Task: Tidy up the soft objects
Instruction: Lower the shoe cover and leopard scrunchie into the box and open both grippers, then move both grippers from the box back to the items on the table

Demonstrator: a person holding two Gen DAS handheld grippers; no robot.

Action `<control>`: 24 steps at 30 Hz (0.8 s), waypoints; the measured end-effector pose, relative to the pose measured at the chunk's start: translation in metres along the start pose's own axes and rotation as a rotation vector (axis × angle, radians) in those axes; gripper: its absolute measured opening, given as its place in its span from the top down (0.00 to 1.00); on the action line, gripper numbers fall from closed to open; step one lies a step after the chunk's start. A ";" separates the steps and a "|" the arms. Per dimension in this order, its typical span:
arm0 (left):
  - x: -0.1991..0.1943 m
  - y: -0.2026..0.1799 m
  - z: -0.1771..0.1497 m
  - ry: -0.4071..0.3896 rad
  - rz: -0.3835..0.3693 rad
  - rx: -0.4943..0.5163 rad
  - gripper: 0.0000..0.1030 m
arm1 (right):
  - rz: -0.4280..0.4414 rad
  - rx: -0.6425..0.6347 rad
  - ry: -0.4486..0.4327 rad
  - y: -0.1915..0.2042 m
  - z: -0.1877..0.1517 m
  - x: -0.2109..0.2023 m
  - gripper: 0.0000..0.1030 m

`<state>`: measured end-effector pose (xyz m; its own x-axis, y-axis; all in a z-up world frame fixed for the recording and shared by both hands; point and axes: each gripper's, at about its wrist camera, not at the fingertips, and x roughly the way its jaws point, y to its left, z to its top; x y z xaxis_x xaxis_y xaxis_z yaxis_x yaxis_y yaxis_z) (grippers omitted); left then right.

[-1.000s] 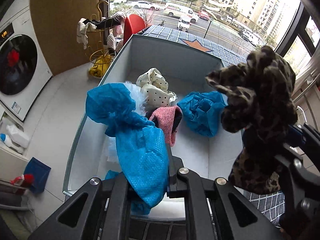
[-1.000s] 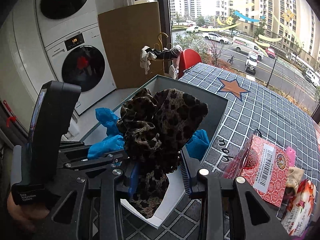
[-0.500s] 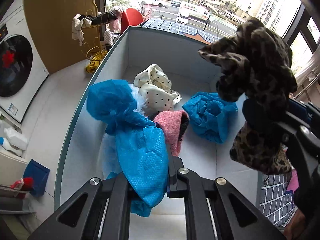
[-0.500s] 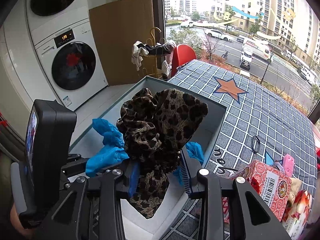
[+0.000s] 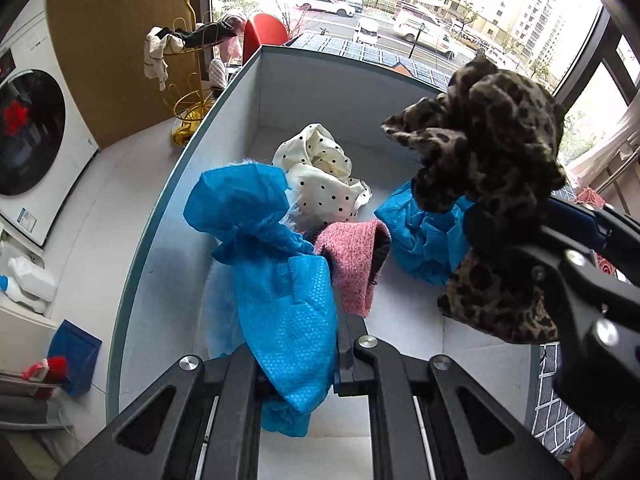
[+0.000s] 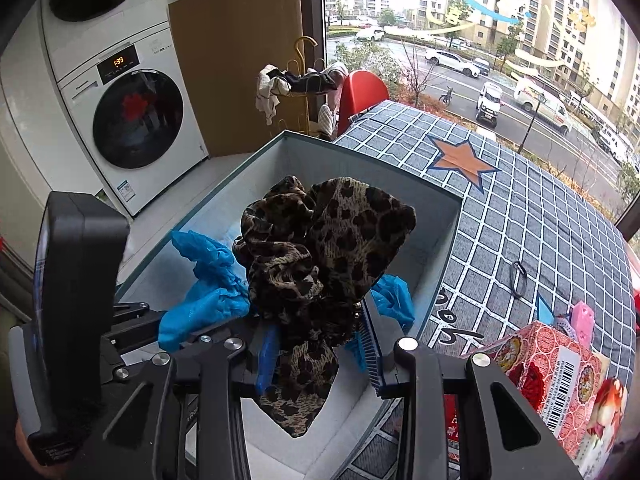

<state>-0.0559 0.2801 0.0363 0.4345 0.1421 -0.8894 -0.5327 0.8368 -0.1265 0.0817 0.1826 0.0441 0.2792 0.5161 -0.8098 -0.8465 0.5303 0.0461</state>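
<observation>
My right gripper is clamped on the leopard-print cloth, held above the open white box. My left gripper is clamped on a blue shoe cover over the same box. Inside lie a polka-dot cloth, a pink knit piece and another blue cover. The box stands on the checked counter; a washing machine stands beyond.
</observation>
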 end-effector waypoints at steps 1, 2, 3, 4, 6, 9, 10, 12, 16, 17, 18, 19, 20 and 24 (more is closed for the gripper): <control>0.000 0.000 0.000 0.000 -0.002 0.000 0.89 | -0.002 0.002 0.002 0.000 0.000 0.001 0.64; -0.001 0.000 0.000 0.000 -0.003 0.001 0.89 | -0.003 0.004 0.003 0.000 0.000 0.002 0.64; -0.001 0.000 0.000 -0.001 -0.003 0.001 0.89 | -0.003 0.005 0.004 0.000 0.001 0.002 0.64; -0.001 0.000 0.000 -0.002 -0.003 0.001 0.89 | -0.004 0.005 0.004 -0.001 0.002 0.003 0.64; -0.003 0.001 0.001 -0.008 0.005 -0.003 0.87 | -0.009 0.010 0.002 -0.001 0.005 0.003 0.64; -0.006 0.003 0.003 -0.015 0.012 -0.018 0.53 | 0.012 0.033 -0.002 -0.004 0.015 0.001 0.47; -0.009 0.004 0.003 -0.028 0.013 -0.019 0.47 | 0.005 0.034 -0.016 -0.005 0.017 -0.002 0.35; -0.016 0.004 0.003 -0.056 0.002 -0.012 0.43 | -0.014 0.027 -0.049 -0.006 0.023 -0.010 0.30; -0.028 0.003 0.002 -0.094 -0.019 -0.012 0.40 | -0.029 0.049 -0.119 -0.016 0.028 -0.035 0.30; -0.032 0.003 0.001 -0.103 -0.030 -0.013 0.39 | -0.030 0.063 -0.140 -0.020 0.028 -0.043 0.30; -0.036 0.002 -0.001 -0.116 -0.044 -0.013 0.37 | -0.031 0.077 -0.162 -0.026 0.026 -0.052 0.30; -0.040 0.001 -0.003 -0.124 -0.057 -0.011 0.37 | -0.030 0.093 -0.188 -0.032 0.022 -0.063 0.30; -0.043 -0.001 -0.005 -0.133 -0.070 -0.005 0.36 | -0.036 0.105 -0.213 -0.038 0.016 -0.074 0.30; -0.055 -0.017 -0.018 -0.143 -0.113 0.052 0.36 | -0.092 0.157 -0.277 -0.066 -0.016 -0.110 0.30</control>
<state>-0.0836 0.2490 0.0797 0.5903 0.1159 -0.7988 -0.4376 0.8776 -0.1960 0.0995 0.0799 0.1203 0.4822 0.6127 -0.6262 -0.7379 0.6693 0.0867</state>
